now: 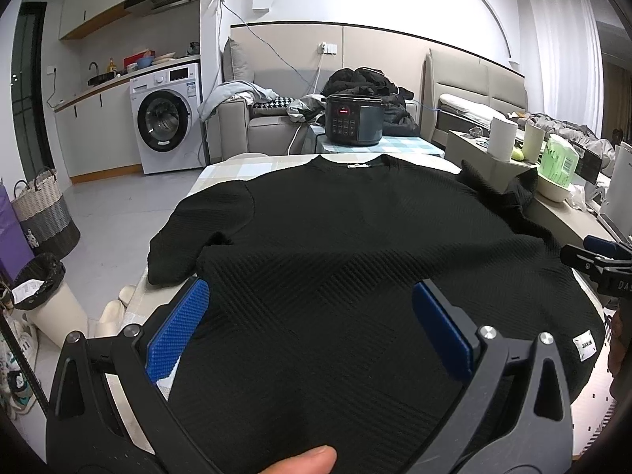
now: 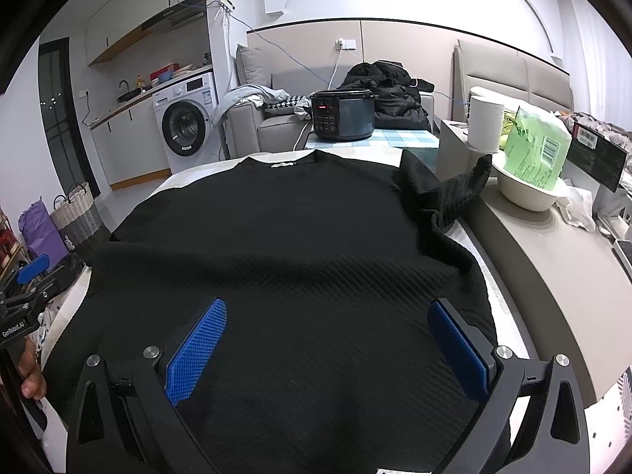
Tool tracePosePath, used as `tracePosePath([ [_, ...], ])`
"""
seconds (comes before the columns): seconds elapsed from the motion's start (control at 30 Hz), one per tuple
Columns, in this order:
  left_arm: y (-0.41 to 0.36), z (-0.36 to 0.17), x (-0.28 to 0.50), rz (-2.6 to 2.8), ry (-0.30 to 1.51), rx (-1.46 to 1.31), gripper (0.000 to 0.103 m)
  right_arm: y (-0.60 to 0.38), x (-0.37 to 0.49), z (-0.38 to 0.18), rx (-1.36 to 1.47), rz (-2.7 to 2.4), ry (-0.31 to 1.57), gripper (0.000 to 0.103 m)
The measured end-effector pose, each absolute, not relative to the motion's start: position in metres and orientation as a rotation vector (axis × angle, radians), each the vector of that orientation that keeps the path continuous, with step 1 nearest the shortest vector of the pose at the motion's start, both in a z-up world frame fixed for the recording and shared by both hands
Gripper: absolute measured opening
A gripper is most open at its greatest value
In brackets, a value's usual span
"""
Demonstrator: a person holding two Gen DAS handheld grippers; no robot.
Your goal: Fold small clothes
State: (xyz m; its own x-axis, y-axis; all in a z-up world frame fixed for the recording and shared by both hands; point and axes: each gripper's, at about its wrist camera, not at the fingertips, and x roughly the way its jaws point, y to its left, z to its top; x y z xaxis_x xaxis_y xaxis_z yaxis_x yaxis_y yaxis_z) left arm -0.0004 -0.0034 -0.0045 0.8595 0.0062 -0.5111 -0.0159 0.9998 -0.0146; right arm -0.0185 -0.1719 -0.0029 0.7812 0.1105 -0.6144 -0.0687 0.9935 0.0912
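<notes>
A black textured short-sleeved top [image 1: 324, 237] lies spread flat on the table, collar at the far end, hem toward me; it also shows in the right wrist view [image 2: 284, 237]. Its right sleeve [image 2: 446, 193] is bunched up against a beige side surface; its left sleeve [image 1: 185, 237] lies flat. My left gripper [image 1: 312, 312] is open, its blue pads wide apart over the hem on the left. My right gripper [image 2: 328, 328] is open, its pads wide apart over the hem on the right. Neither holds anything.
A dark electric cooker [image 1: 353, 124] stands beyond the collar on a checked cloth. A beige side surface [image 2: 553, 260] at right carries a bowl with a green packet [image 2: 533, 166] and a paper roll [image 2: 484, 122]. A bin [image 1: 43, 296] and a basket [image 1: 43, 213] stand on the floor at left.
</notes>
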Motion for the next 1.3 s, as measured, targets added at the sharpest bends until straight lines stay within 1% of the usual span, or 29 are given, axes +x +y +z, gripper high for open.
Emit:
tracePosePath([
  [1.3,0.003,-0.012,0.014,0.045,0.591,-0.052,0.102,-0.179,-0.016,-0.003,0.084,0.090,0.660,0.103],
])
